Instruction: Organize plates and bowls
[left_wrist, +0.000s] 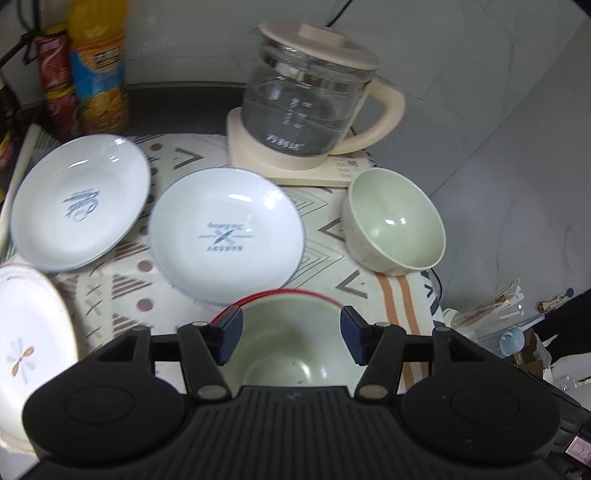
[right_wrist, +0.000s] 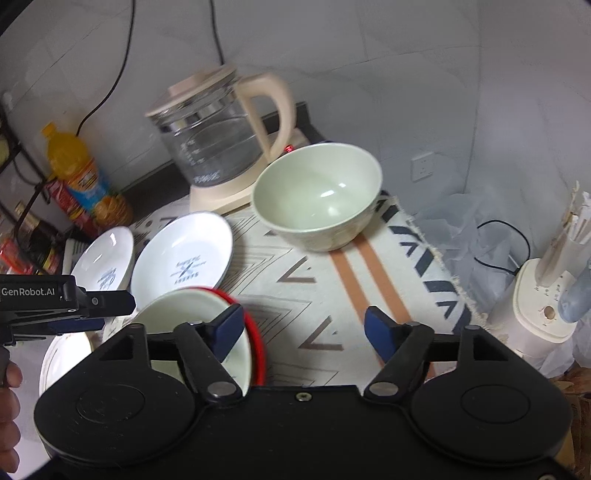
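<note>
Left tongs (left_wrist: 290, 338) spread | right tongs (right_wrist: 304, 326) spread | red-rimmed bowl (left_wrist: 291, 347) half hidden

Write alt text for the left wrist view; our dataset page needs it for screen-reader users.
The open left gripper hovers over a pale green bowl with a red rim on a patterned cloth. Beyond lie two white plates with blue print, a plain pale green bowl and a glass kettle with a cream lid.

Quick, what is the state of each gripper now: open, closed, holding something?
Left gripper: open, over the red-rimmed bowl, holding nothing.
Right gripper: open, empty, green bowl ahead of it.
</note>
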